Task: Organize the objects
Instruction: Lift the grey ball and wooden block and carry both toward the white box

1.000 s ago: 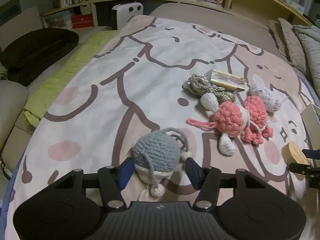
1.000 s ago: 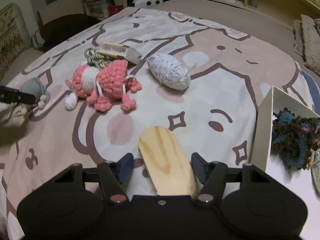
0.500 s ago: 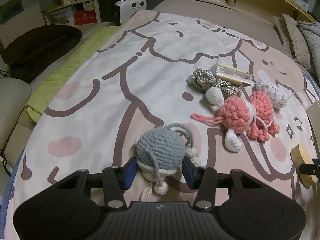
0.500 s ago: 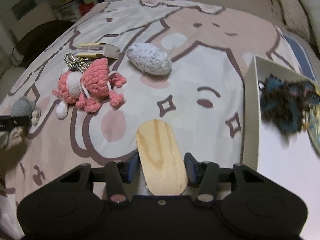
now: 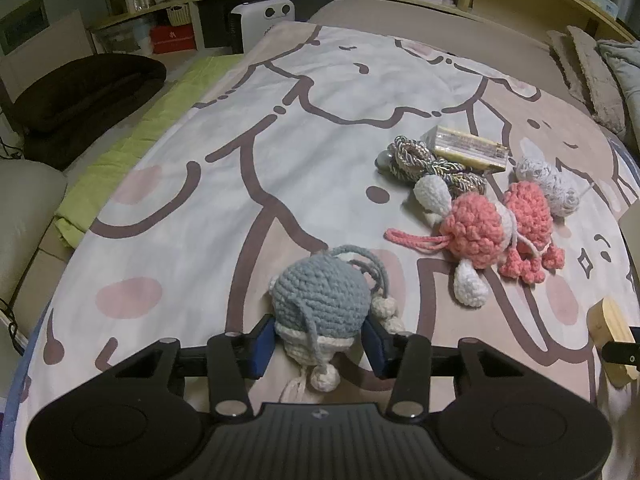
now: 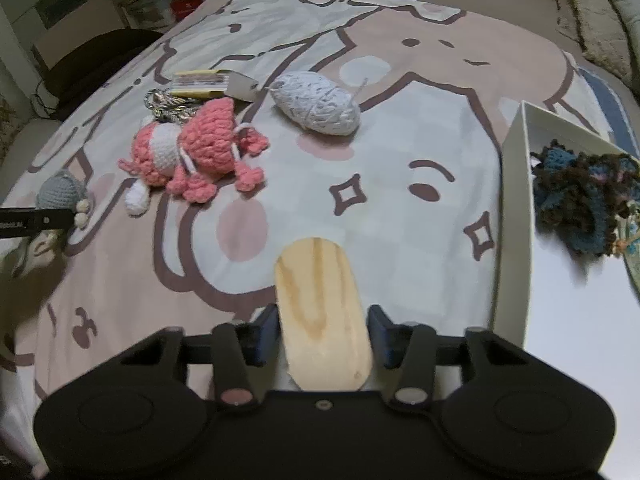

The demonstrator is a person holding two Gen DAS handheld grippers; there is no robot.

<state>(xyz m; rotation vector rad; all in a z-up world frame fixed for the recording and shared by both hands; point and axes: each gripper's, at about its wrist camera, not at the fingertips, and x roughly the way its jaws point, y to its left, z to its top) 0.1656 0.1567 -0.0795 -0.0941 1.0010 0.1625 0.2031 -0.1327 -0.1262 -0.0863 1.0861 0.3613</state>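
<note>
My left gripper [image 5: 319, 340] is shut on a grey crocheted toy [image 5: 320, 296] with cream feet, low over the bedspread; the toy also shows in the right wrist view [image 6: 60, 190]. My right gripper [image 6: 322, 334] is shut on an oval wooden piece [image 6: 320, 304], which also shows at the left wrist view's right edge [image 5: 612, 340]. A pink and white crocheted toy [image 5: 496, 228] [image 6: 192, 152], a pale yarn ball [image 6: 316, 102], a coiled braided cord [image 5: 424, 162] and a yellow box [image 5: 468, 148] lie together on the bed.
A white box [image 6: 516, 208] at the right holds dark blue-brown crochet pieces [image 6: 580, 196]. The cartoon-print bedspread [image 5: 240, 140] covers the bed. A green blanket [image 5: 132, 144] and a dark cushion [image 5: 80, 92] lie left; pillows [image 5: 592, 68] at far right; shelves behind.
My left fingers have closed onto the grey toy. My right fingers have closed onto the wooden piece, and the right gripper has swung toward the white box.
</note>
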